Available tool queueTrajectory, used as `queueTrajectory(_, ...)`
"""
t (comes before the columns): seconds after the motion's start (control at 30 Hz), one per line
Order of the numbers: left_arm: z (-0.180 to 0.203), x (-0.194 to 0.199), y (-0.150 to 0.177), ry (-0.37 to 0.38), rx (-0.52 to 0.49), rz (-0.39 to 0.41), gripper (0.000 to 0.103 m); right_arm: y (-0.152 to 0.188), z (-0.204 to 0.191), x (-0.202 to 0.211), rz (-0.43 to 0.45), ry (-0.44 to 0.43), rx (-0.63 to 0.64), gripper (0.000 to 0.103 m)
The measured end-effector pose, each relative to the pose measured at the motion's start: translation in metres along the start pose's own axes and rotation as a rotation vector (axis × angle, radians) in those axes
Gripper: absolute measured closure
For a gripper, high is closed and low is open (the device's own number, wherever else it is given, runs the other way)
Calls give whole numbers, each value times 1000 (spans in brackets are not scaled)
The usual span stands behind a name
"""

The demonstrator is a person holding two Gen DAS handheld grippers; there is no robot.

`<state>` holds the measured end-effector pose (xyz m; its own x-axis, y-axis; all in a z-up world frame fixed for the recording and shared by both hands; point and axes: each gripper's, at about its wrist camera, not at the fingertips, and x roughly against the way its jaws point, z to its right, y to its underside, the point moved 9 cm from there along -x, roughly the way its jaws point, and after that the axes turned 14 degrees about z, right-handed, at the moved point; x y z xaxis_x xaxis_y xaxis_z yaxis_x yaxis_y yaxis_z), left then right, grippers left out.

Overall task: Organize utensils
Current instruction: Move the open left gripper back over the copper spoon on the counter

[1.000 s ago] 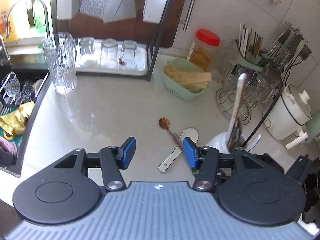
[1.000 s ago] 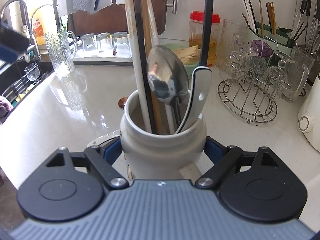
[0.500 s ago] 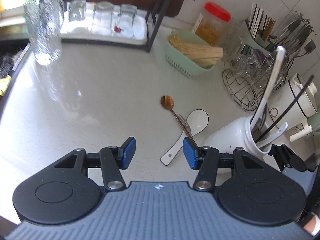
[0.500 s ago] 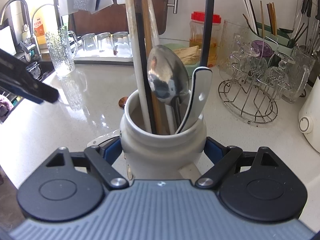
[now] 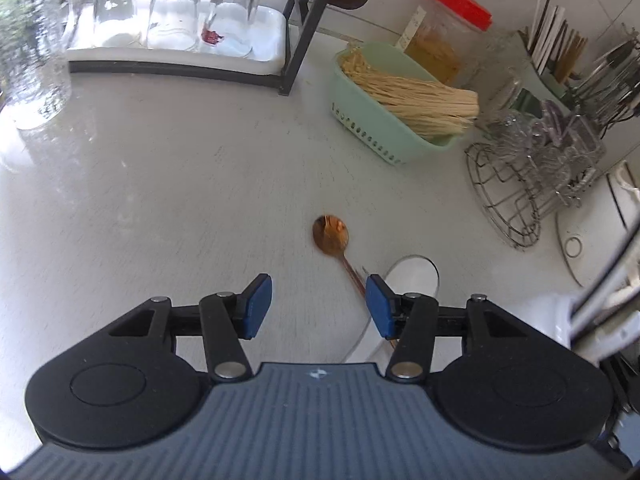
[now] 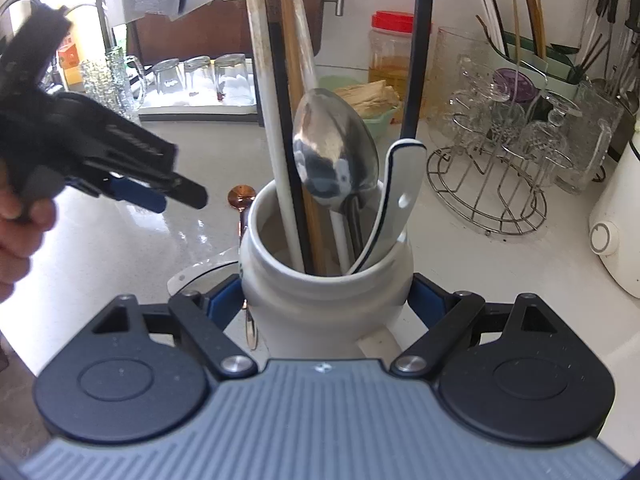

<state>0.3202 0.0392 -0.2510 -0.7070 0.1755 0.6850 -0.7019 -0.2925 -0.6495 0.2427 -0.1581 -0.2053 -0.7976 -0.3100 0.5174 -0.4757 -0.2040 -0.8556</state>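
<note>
Home kitchen: countertop [image 5: 168, 168], drying glasses [image 5: 176, 8]

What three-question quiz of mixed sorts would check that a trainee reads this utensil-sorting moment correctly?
1. True or false: the right gripper has its jaws closed on the white utensil jar.
2. Which loose utensil on the counter lies nearest the left gripper? A) copper spoon B) a fork C) a whisk
3. Fill in: the jaws of the left gripper are ____ with nothing between them.

Key: 1 true; 2 A; 3 open.
</note>
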Motion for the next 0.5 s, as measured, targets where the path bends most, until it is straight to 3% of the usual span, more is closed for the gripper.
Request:
queueTrajectory(0.37,18,-45,-13,-38,-139,31,47,1,2,1,-3,24,-8,13)
queueTrajectory(0.5,26,-54,-11,-45,-199,19,52,1,1,2,-3,30,-12,13)
